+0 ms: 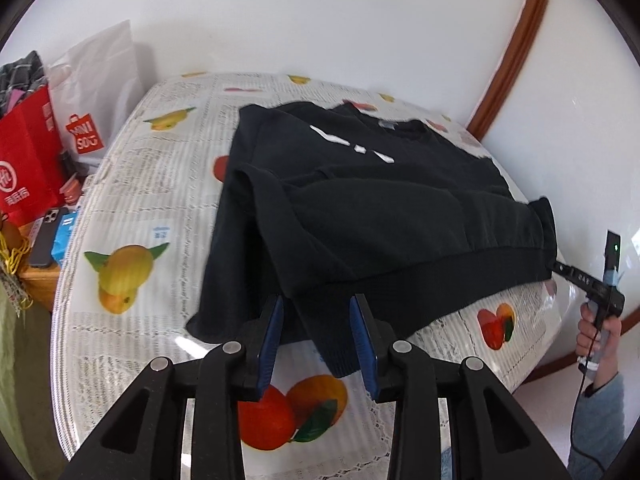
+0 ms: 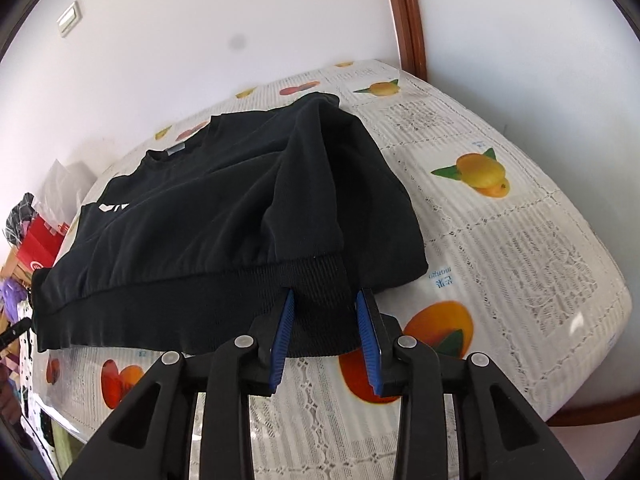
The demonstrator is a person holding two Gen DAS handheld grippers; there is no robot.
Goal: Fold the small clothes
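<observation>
Blue pads of the left gripper [image 1: 316, 332] and right gripper [image 2: 326, 326] stand narrowly apart (neither pinching), the sweater [image 1: 360, 208] hem between them. Beyond, it lies across the table [image 1: 132, 216], hem nearest, collar far, both sleeves folded in.

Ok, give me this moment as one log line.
garment: black sweatshirt flat on table, sleeves folded in | left tool: open at hem | right tool: open at hem
</observation>
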